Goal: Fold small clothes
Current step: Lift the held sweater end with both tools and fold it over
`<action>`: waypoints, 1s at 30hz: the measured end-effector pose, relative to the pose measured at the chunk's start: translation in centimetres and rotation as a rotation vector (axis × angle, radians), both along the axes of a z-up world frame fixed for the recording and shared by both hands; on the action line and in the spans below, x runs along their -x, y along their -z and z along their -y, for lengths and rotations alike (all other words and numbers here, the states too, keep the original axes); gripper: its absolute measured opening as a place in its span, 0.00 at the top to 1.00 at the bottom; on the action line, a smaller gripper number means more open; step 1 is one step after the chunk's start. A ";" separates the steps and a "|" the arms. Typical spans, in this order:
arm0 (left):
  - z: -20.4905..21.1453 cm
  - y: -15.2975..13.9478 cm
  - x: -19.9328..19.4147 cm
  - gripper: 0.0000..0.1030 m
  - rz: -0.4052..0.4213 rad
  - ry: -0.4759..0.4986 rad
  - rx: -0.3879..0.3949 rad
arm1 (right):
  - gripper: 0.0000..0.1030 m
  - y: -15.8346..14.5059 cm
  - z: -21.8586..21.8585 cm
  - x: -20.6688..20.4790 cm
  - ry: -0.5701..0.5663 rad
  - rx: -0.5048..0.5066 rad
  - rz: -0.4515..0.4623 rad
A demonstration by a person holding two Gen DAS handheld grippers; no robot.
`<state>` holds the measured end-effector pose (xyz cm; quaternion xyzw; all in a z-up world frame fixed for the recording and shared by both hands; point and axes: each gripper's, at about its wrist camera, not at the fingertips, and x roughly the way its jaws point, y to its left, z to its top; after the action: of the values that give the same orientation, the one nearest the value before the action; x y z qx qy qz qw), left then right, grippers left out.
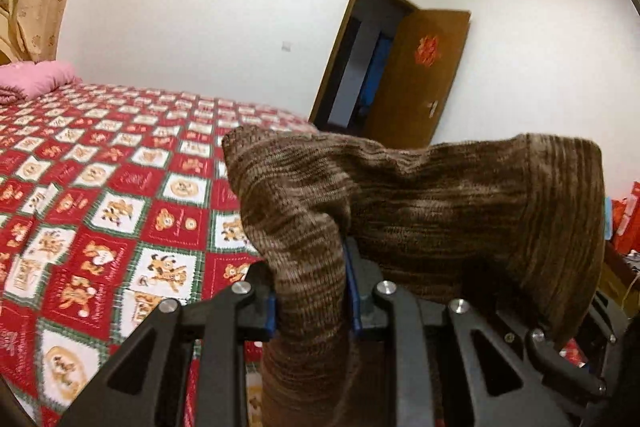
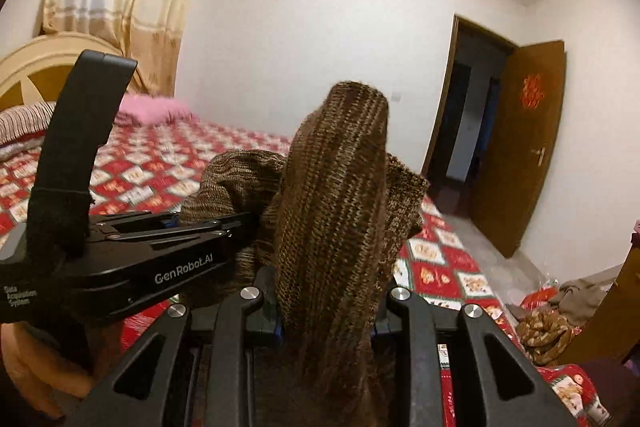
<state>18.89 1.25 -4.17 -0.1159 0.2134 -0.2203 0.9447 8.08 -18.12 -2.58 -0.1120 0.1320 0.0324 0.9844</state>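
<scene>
1. The brown knit garment [image 1: 440, 203] hangs mid-frame above the bed [image 1: 100, 187], pinched in both the left gripper [image 1: 310, 291] and the right gripper [image 2: 326, 307].
2. My advice: keep both pinches firm and lower it flat onto the quilt, edges level, before creasing.

A brown knit garment [image 1: 440, 211], streaked in tan and dark brown, hangs bunched in the air above the bed's near edge. One fold stands upright [image 2: 336, 195]; the rest droops in soft creases, none of it lying flat.
</scene>
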 end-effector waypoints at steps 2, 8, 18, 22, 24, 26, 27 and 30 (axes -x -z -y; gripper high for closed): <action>-0.6 -1.5 1.8 0.74 0.029 0.017 0.000 | 0.72 -1.4 -0.1 1.9 -0.007 -0.020 0.026; -1.7 -4.9 6.2 0.74 0.087 0.073 0.009 | 0.72 -4.8 0.6 6.3 -0.030 -0.108 0.047; 1.5 -4.8 10.1 0.74 0.045 0.212 -0.009 | 0.72 -4.4 3.5 9.6 0.021 -0.158 -0.003; 4.4 -3.4 9.8 0.74 -0.026 0.281 -0.016 | 0.72 -3.1 6.0 9.6 0.077 -0.146 -0.055; 6.3 -2.4 9.1 0.74 -0.063 0.316 -0.020 | 0.72 -2.7 7.9 9.9 0.105 -0.174 -0.083; 8.2 -1.3 7.9 0.74 -0.099 0.341 -0.017 | 0.72 -1.9 10.0 8.8 0.145 -0.216 -0.115; 9.1 -0.8 7.4 0.74 -0.116 0.350 -0.018 | 0.72 -1.5 10.8 8.4 0.161 -0.229 -0.128; 11.8 1.0 5.5 0.74 -0.164 0.370 -0.033 | 0.72 0.7 13.6 6.3 0.221 -0.244 -0.182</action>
<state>13.43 -10.57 -5.20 -0.0767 0.3111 -0.3766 0.8692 1.82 -31.69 -3.28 0.0266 0.2268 -0.0504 0.9723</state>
